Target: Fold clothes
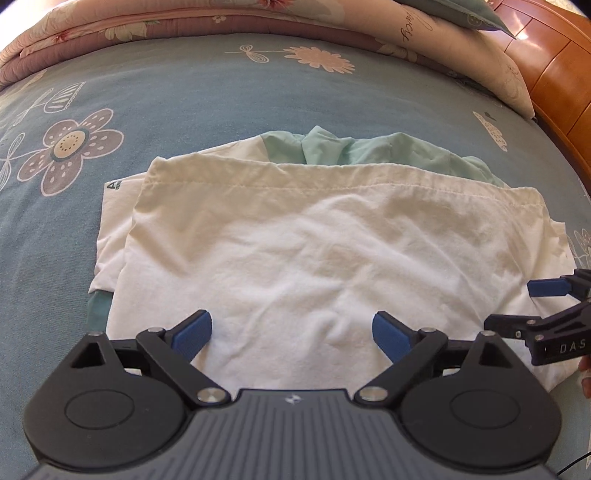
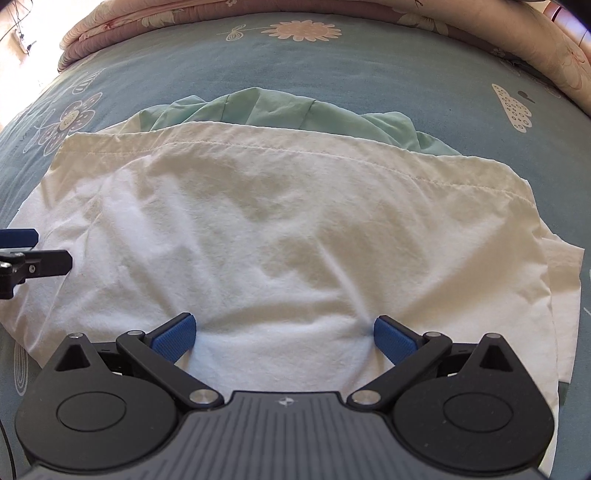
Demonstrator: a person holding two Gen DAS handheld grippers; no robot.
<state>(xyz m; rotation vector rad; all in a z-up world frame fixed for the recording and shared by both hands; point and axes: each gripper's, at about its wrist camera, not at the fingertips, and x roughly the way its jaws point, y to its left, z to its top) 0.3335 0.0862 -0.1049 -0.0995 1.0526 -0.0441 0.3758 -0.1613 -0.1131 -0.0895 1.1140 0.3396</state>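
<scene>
Nearest me, my left gripper (image 1: pixel 291 334) stands with its blue-padded jaws spread wide, empty, low over the near edge of the white, creased cotton garment with mint-green parts (image 1: pixel 295 258). My right gripper (image 2: pixel 283 338) is the same: jaws apart, holding nothing. Its pads look to press lightly into the cloth, though I cannot be sure of contact. The two sit side by side along that near fold, the right one's fingers showing at the edge of my left view.

The garment lies already doubled over on the blue flower-printed bed sheet (image 1: pixel 184 103), its stitched hem (image 1: pixel 332 184) running across the far side of the top layer, with the bunched mint-green cloth (image 1: pixel 369 147) poking out beyond it. I judge it light, limp and thin: it will sag and slide if lifted by one point, and the layers may part. I would pinch through both layers at the near corners, or at the hem's two ends, and carry them together.

The left side edges are staggered, a lower layer sticking out. Open sheet lies on every side and well beyond the green part, up to the rolled pink floral quilt (image 1: pixel 184 26) and the orange wooden headboard (image 1: pixel 554 74) at the far right.
</scene>
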